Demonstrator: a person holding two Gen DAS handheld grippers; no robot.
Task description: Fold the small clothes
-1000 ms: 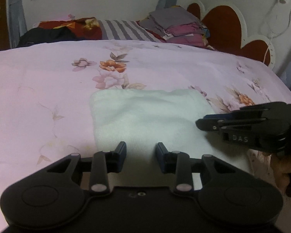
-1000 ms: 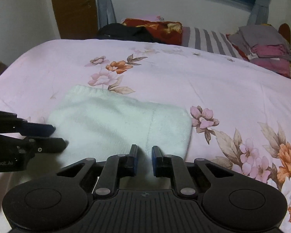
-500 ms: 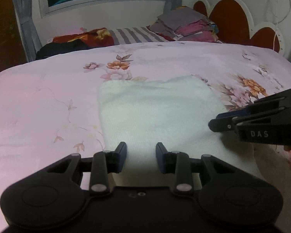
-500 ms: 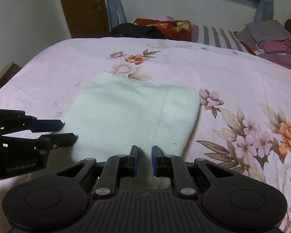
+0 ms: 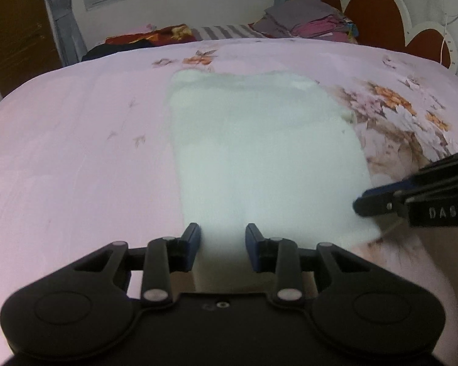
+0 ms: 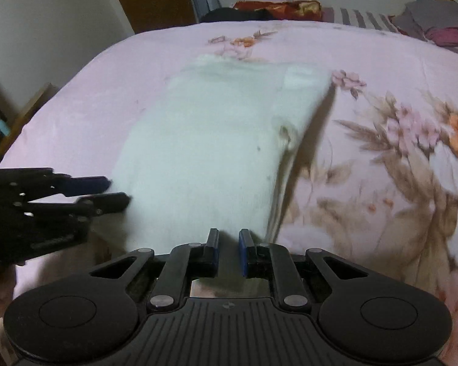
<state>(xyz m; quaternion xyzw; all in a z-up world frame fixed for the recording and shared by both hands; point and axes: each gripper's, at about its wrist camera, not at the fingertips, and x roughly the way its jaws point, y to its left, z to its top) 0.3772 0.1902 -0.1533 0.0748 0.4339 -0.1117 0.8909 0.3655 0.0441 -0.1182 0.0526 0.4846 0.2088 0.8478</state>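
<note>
One white garment (near edge lifted), two grippers pinching it.

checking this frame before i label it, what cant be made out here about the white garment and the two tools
- Near edge of the white garment: in both wrist views it runs under each tool's own body, so the grasp itself is hidden.
- Left tool: its fingers stand apart with cloth between; contact unclear.
- Right tool: narrow gap over cloth, pinch not confirmed.
- Garment's right side: motion-blurred in the right wrist view, so its layers are unclear.
- Garment type: unreadable.
</note>
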